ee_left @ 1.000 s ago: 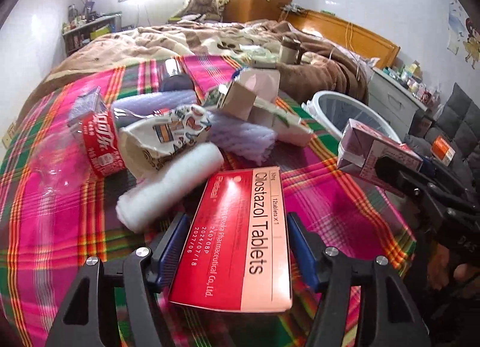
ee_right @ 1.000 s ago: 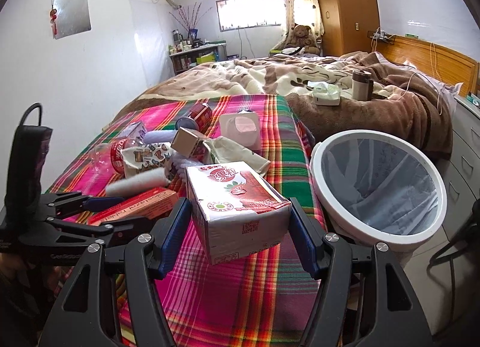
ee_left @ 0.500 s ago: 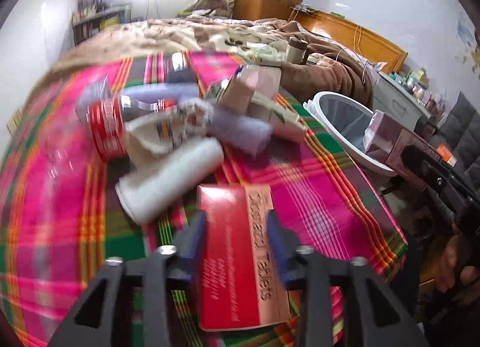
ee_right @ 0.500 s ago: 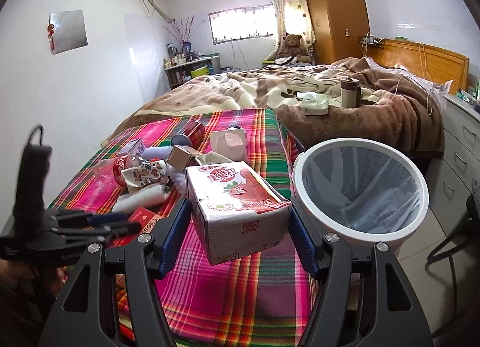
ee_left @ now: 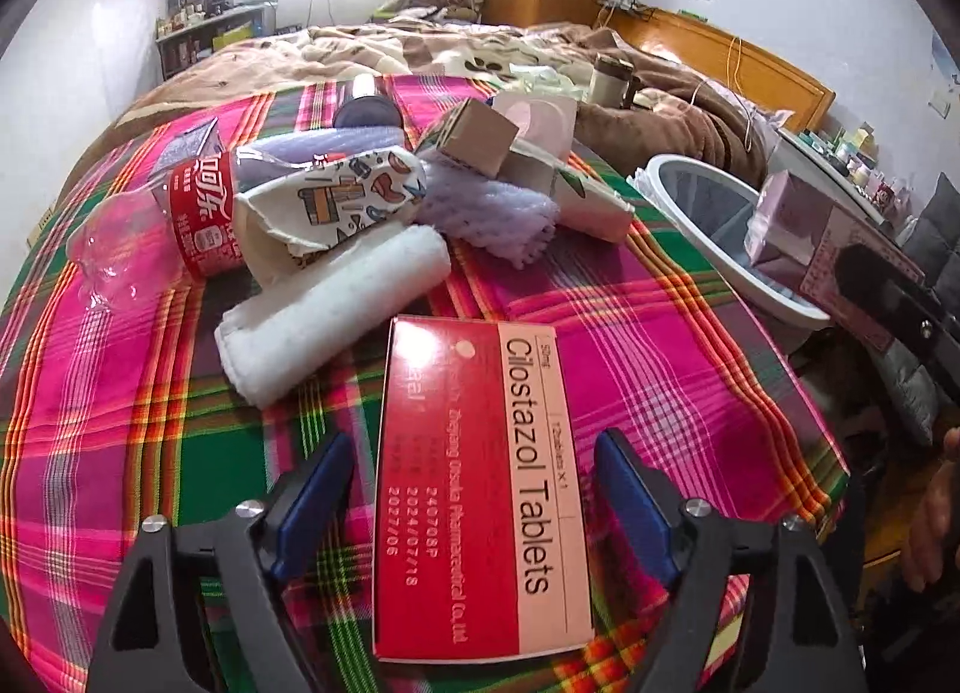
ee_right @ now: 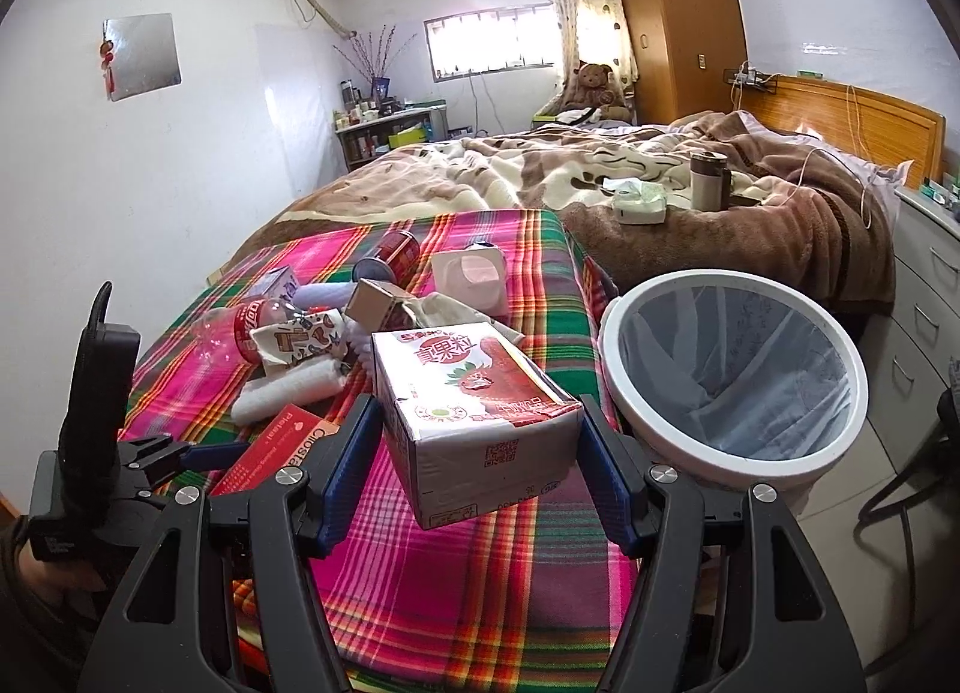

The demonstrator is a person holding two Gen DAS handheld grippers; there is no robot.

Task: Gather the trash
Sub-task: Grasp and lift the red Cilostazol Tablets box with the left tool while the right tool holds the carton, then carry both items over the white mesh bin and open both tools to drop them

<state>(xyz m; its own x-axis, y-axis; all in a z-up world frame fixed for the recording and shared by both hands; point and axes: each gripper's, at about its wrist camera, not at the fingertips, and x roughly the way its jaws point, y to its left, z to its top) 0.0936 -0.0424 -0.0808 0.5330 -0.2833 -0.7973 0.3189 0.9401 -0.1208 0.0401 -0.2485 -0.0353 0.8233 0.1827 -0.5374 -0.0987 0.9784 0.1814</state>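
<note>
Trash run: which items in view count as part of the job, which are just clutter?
Job:
tablet box, between the open left gripper
milk carton, held in the right gripper
cola bottle
bin

Lying about:
thermos
teddy bear

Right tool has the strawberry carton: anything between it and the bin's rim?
Nothing. In the right wrist view only plaid cloth and its edge separate the carton from the bin.

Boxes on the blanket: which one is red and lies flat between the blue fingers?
The Cilostazol Tablets box. It lies flat between the left gripper's open fingers; the small brown cardboard box sits tilted in the pile.
</note>
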